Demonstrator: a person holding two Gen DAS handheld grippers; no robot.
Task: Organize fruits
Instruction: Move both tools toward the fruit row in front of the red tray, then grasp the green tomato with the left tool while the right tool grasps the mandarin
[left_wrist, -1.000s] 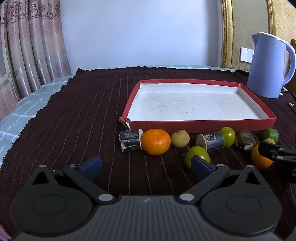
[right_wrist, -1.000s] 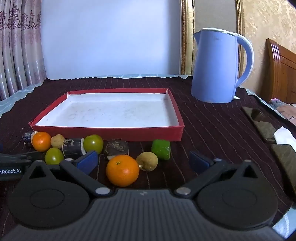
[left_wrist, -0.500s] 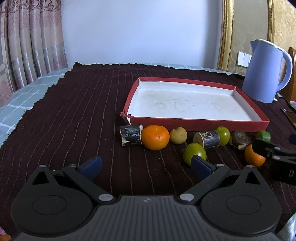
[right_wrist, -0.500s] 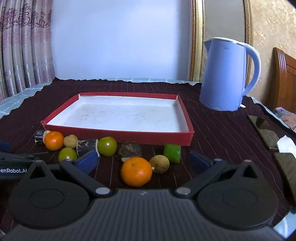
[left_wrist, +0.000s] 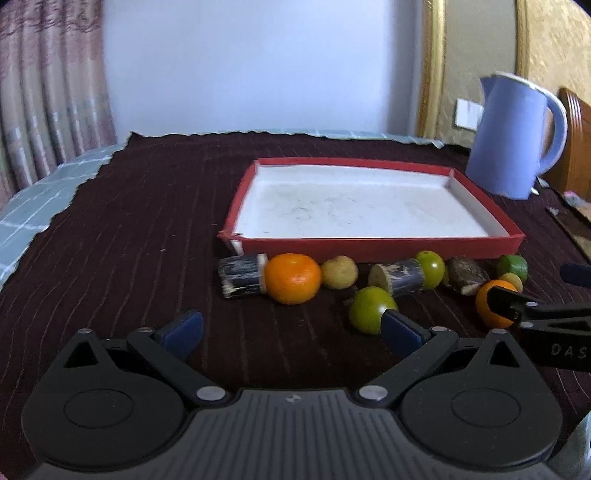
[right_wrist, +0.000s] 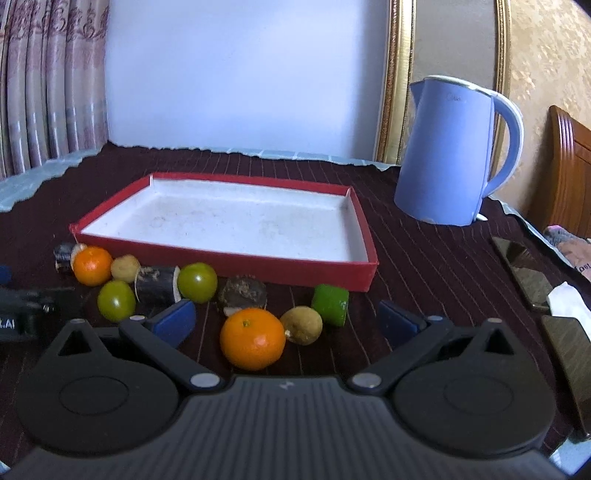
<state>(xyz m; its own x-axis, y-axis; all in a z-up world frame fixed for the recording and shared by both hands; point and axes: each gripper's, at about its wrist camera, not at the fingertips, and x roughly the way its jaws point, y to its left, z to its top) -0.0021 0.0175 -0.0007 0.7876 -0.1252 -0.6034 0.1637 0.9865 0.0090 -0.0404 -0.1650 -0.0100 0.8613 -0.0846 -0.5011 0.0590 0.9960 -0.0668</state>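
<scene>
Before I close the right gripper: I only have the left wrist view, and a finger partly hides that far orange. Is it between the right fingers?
Observer: Yes. The orange sits between the wide-open fingers of the right gripper, nearer the left one.
Operator: Anything touching it?
Observer: A small brown fruit rests against its right side.
Operator: Any clutter further right?
Observer: Dark flat slabs and a white tissue lie near the table's right edge.

Both views pull back and rise: the red tray (left_wrist: 369, 248) sits higher in frame, and the right gripper (right_wrist: 284, 322) now frames the near orange (right_wrist: 253, 339).
</scene>
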